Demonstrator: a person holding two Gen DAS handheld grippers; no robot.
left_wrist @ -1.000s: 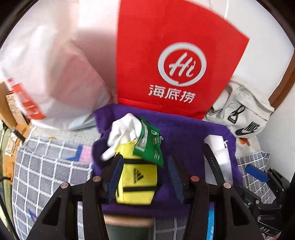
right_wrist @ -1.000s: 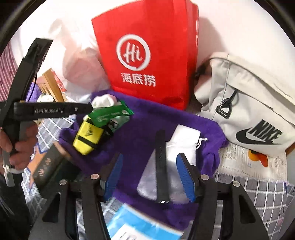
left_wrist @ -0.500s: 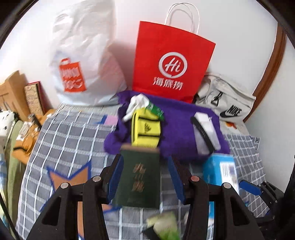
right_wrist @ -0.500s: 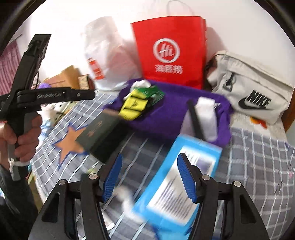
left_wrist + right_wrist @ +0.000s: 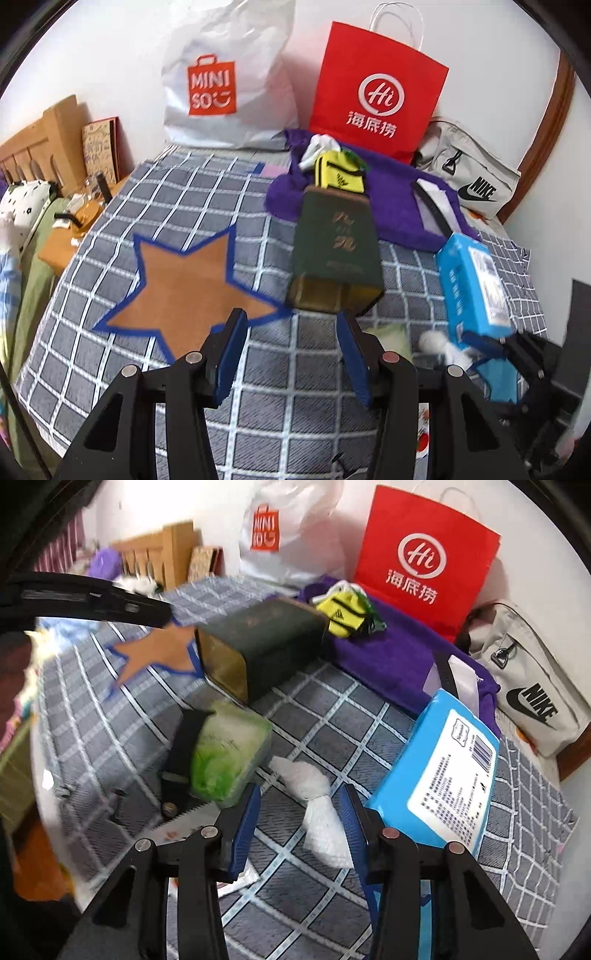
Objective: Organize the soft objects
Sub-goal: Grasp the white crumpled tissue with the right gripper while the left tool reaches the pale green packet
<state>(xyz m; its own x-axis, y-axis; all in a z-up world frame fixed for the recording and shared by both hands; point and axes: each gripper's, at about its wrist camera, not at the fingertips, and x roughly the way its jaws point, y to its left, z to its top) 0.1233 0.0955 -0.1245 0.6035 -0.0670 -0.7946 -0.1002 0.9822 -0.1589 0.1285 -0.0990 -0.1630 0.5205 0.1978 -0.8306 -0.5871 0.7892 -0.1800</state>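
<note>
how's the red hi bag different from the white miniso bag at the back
The red bag is stiff paper, standing crisp and flat-sided with white twisted handles; the white Miniso bag is crinkled and slumped, puffed out. The red bag carries a white circular logo; the Miniso bag an orange-red square one. Both stand against the wall.

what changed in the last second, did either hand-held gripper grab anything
Both pulled back from the purple cloth toward the near side of the bed. The left hand-held gripper, earlier around the yellow pouch, is now empty over the checked blanket. The right hand-held gripper has just been closing, with the white cloth bundle between its fingers, not yet gripped. The pouch and bags stayed put.
</note>
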